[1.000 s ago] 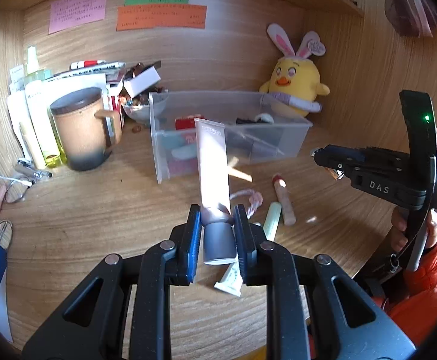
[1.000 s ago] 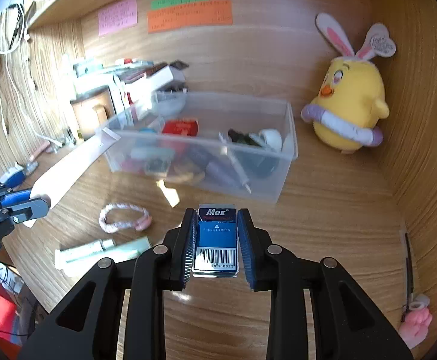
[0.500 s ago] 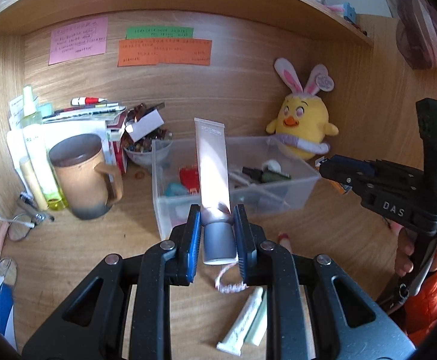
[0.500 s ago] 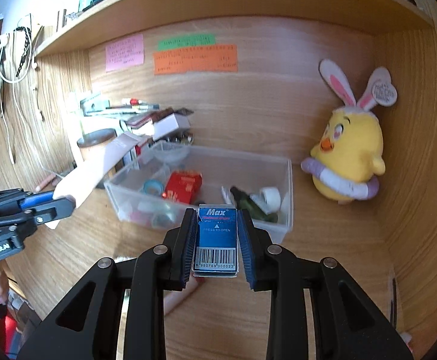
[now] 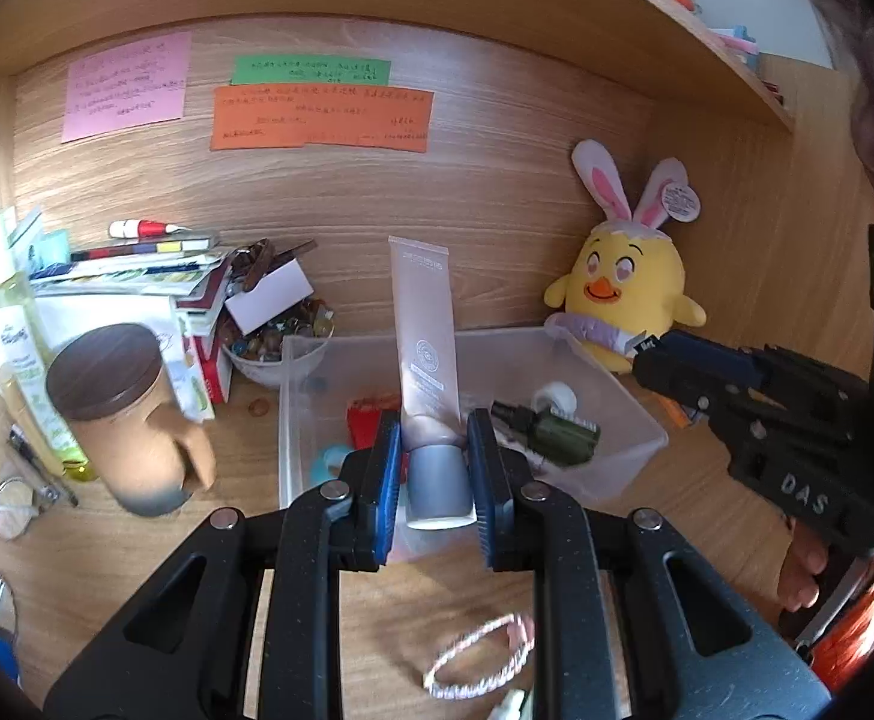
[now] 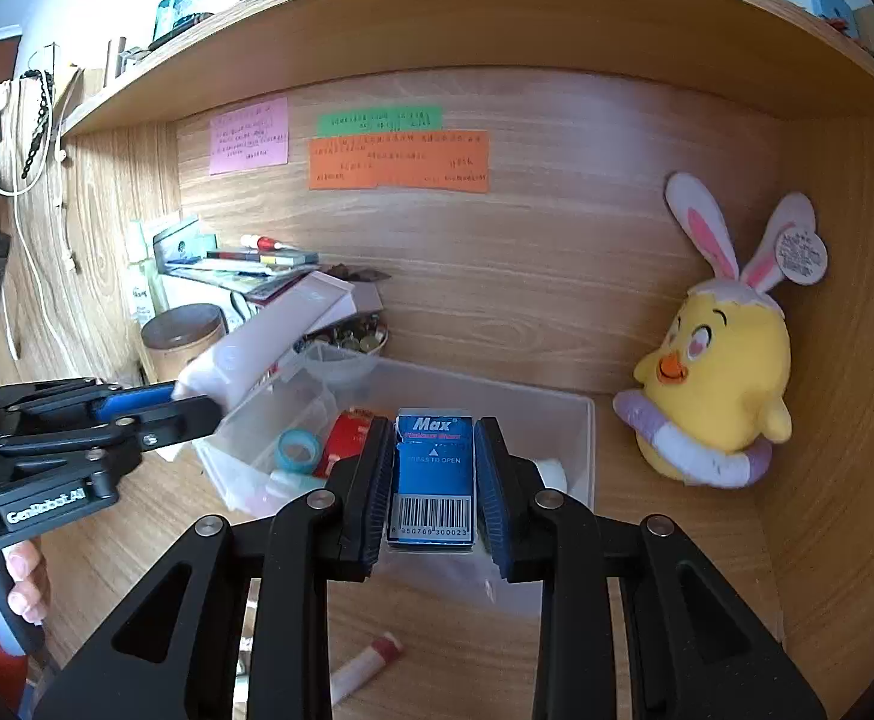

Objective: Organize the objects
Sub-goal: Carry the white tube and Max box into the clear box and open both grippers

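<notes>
Left wrist view: left tool point(image 5: 434, 471) clamped on the grey cap of a pink tube point(image 5: 422, 336), held upright above the near wall of a clear plastic bin point(image 5: 629, 408) on the counter point(image 5: 137, 552). Bin contents: red packet point(image 5: 368, 414), teal tape roll point(image 5: 326, 459), dark green bottle point(image 5: 548, 432), white roll point(image 5: 557, 399). Lidded mug point(image 5: 119, 420) left of bin; glass bowl point(image 5: 275, 348) of small items behind it; braided bracelet point(image 5: 479, 654) on counter, near side. Right wrist view: right tool point(image 6: 434, 480) clamped on a blue staple box point(image 6: 434, 468), over the bin's near edge. Plush chick point(image 6: 719, 360) right of bin.
</notes>
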